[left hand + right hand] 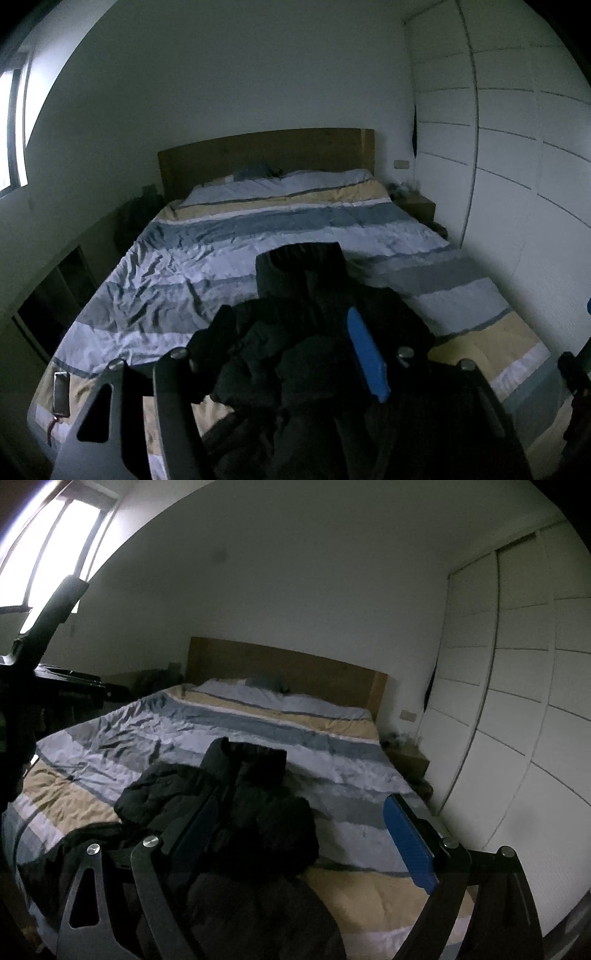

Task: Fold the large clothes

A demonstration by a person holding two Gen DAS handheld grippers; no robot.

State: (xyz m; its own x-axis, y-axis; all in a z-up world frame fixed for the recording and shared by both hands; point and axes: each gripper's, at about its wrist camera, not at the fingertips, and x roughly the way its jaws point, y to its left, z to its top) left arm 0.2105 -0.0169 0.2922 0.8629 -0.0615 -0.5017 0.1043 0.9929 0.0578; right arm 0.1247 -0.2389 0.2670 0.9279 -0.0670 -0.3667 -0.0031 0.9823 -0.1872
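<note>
dim light covers a bedroom where a black padded winter jacket [314, 332] lies rumpled on the near half of a wide bed with a striped duvet in grey, pale blue and tan [229, 236], its collar end pointing toward twelve o'clock at the brown wooden headboard [266, 155]. in the left wrist view the left gripper [291, 350] sits low over the jacket with its blue-padded fingers [369, 362] spread wide, the dark fabric bunched between them; whether the pads actually touch the cloth is too dark to tell. a slim white phone with a reddish cord [61, 393] rests on the duvet at about eight o'clock, near the bed's corner. a white panelled wardrobe [517, 166] fills the three o'clock side and a bright window [11, 129] sits at nine o'clock. in the right wrist view the right gripper [303, 834] is likewise wide apart, its right blue finger pad [410, 842] over bare duvet at four o'clock and its left finger over the jacket [236, 805], gripping nothing. the jacket there spreads from centre toward seven o'clock, one sleeve bulging out at nine o'clock. a small wooden bedside table [410, 762] stands at three o'clock between bed [332, 746] and wardrobe [517, 720].
</note>
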